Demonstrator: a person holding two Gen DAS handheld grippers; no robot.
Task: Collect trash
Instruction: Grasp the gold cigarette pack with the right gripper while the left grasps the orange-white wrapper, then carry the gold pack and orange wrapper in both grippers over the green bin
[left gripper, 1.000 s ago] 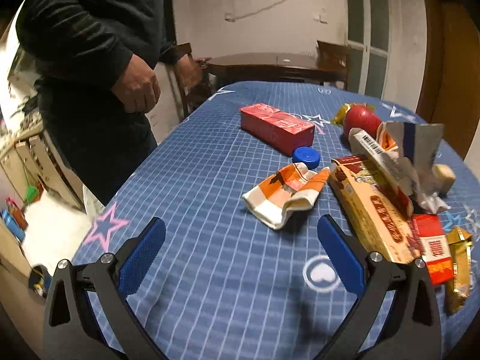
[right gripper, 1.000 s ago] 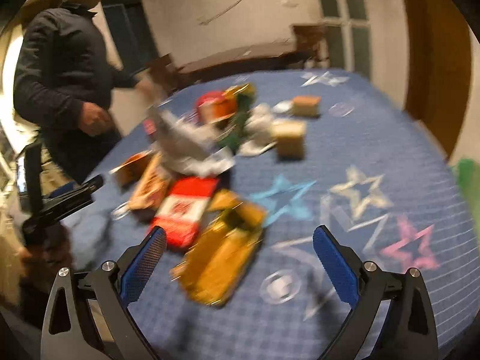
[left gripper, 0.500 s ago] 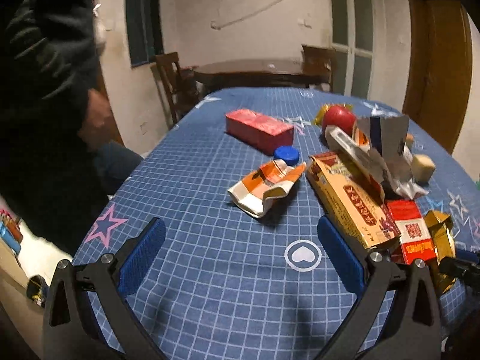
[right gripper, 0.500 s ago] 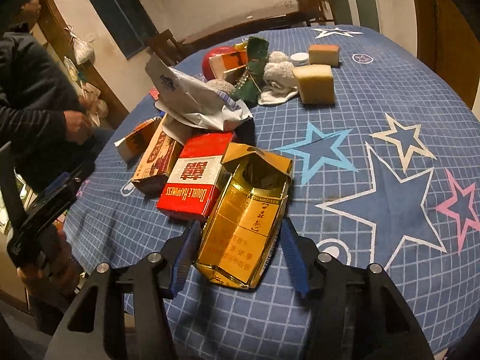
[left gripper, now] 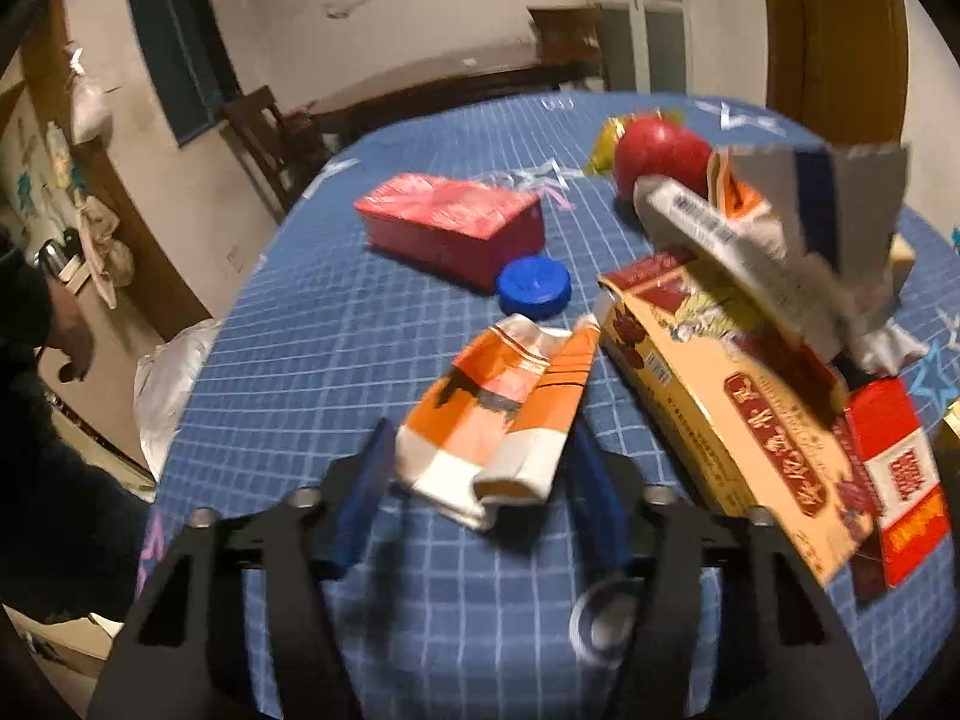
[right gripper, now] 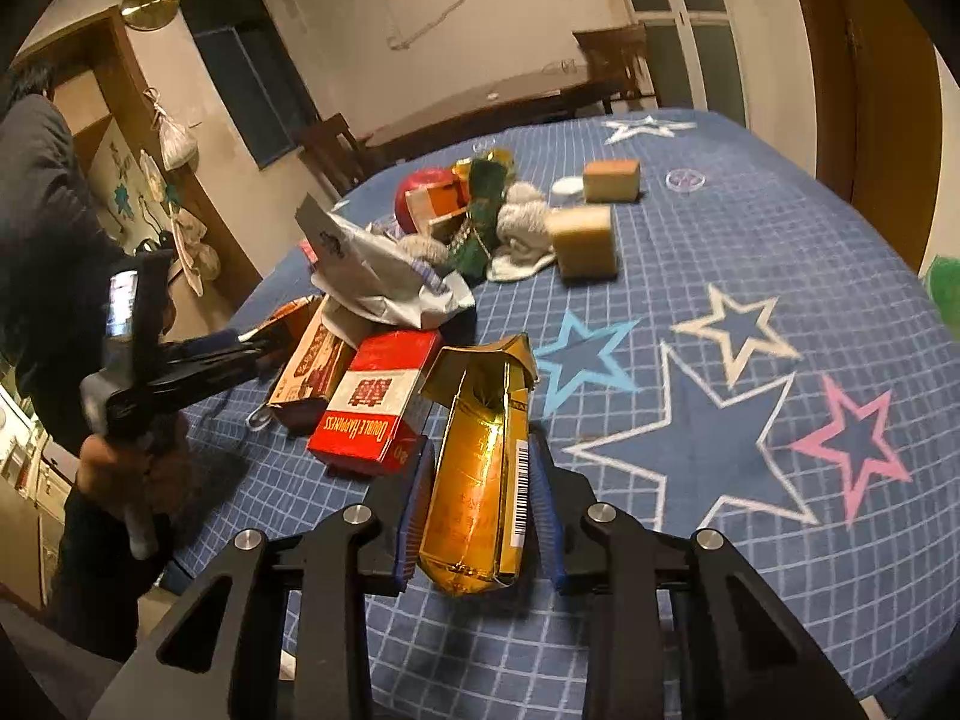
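On a desk [right gripper: 780,276] draped in a blue star-patterned cloth, the right hand-held gripper [right gripper: 480,510] clamps a crumpled gold carton [right gripper: 480,468], its jaws having just closed on the carton's sides. The left hand-held gripper [left gripper: 480,498], jaws just narrowing, straddles a flattened orange-and-white carton [left gripper: 504,420]; blur hides whether the pads press it. Beside the gold carton lies a red cigarette pack [right gripper: 375,402], with a blue bottle cap [left gripper: 534,287] farther off.
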